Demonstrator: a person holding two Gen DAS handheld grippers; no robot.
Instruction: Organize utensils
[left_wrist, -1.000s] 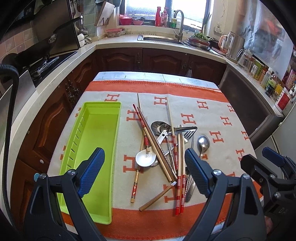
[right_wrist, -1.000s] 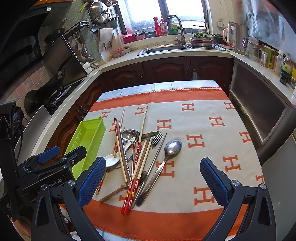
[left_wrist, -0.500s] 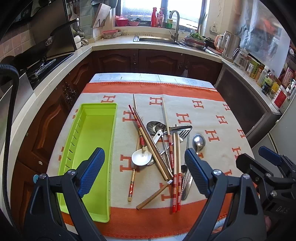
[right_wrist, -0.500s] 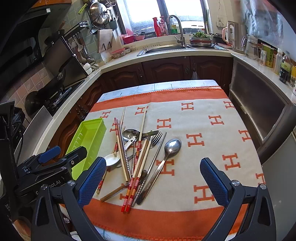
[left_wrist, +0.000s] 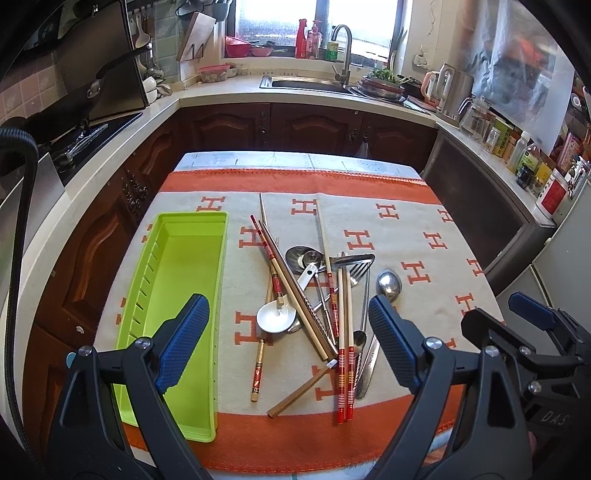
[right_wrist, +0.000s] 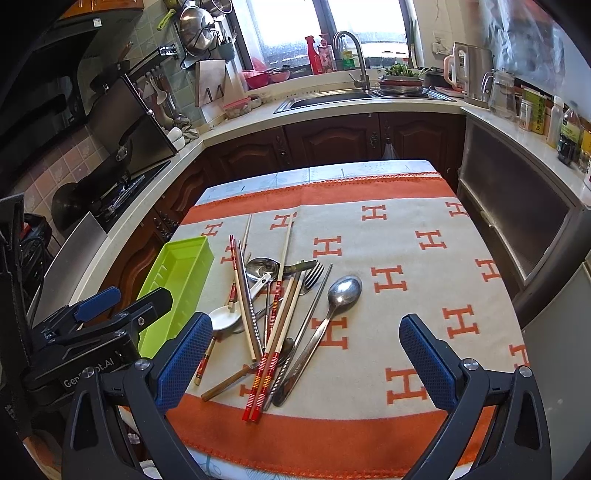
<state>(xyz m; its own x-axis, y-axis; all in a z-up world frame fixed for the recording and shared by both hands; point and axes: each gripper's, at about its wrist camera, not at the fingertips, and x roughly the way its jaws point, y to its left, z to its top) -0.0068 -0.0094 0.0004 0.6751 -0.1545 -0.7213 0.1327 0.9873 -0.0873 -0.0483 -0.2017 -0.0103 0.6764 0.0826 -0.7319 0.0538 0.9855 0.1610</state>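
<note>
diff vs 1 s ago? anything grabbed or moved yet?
Nothing grabbed. The left gripper has pulled back and up slightly, so more of the cloth's near edge shows; the right gripper has barely shifted. Both stay open, and the utensil pile and empty green tray are unmoved.

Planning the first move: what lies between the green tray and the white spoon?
Bare cloth only, between green tray and white spoon; the left wrist view shows it.
</note>
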